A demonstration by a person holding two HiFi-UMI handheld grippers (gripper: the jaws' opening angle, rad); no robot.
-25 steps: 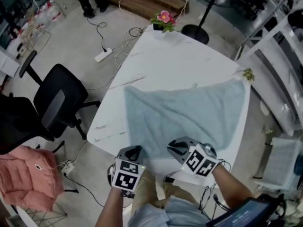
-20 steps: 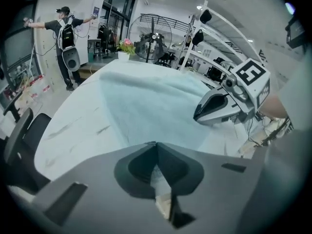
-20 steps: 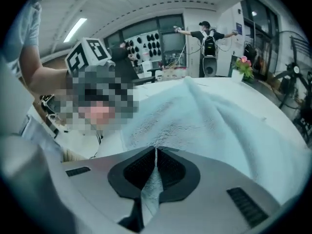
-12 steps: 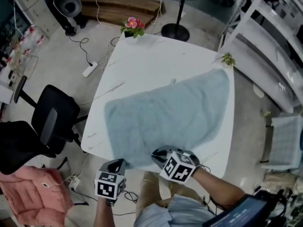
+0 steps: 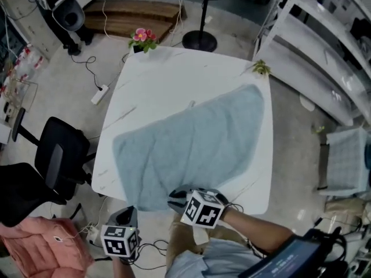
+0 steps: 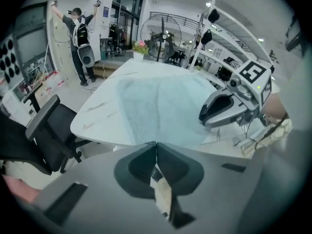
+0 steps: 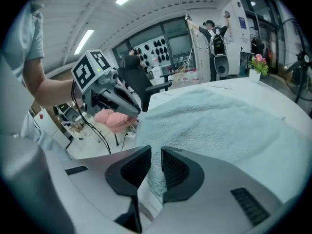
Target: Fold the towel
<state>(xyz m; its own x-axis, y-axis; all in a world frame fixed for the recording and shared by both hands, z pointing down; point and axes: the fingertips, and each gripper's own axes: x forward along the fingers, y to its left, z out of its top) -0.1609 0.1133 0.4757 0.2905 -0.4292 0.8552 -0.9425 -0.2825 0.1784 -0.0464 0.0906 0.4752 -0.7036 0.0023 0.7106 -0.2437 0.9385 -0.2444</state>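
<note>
Towel (image 5: 191,143) lies spread, not yet folded, on the white table (image 5: 174,74); right gripper (image 5: 177,198), jaws just opening, straddles its near edge loosely, left gripper (image 5: 126,216) is closed and empty, so the fold probably needs both to grip near corners.

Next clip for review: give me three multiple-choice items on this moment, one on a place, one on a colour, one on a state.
1. Where on the table do the pink flowers stand? A. near edge B. far left corner C. middle
2. What colour is the towel? A. red B. black C. light blue
3. How are the left gripper's jaws? A. closed, empty B. wide apart C. clamped on the towel
Key: B, the head view shows them there; C, pale blue in every view; A, its own view shows them together, nothing between.
</note>
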